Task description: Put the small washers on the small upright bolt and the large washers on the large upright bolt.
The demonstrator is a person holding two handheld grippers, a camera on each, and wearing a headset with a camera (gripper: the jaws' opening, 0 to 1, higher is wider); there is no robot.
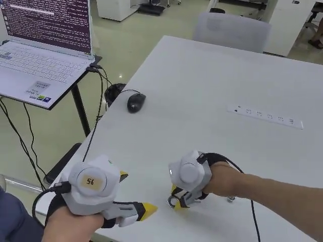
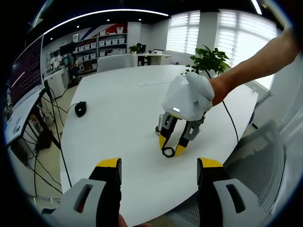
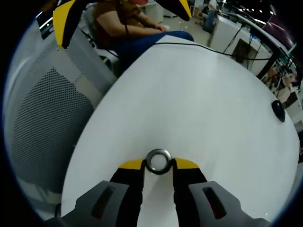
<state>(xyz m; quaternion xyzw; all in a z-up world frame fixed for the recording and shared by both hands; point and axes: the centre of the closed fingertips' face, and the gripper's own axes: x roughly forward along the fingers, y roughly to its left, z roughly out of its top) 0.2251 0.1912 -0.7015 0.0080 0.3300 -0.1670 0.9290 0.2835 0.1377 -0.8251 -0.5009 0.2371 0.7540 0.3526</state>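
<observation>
Table (image 1: 212,85), white and broad; left gripper (image 2: 158,163) hangs spread over its near edge, while right gripper (image 3: 158,164) pinches a steel washer (image 3: 158,161) low at the surface. Keep it level and firmly nipped, then centre it over its matching bolt.

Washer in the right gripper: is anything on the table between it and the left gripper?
No. The left gripper view shows bare white table between the open left gripper and the washer held by the right gripper.

Sticker (image 1: 90,181) on L tongs (image 1: 135,194): "56".
</observation>
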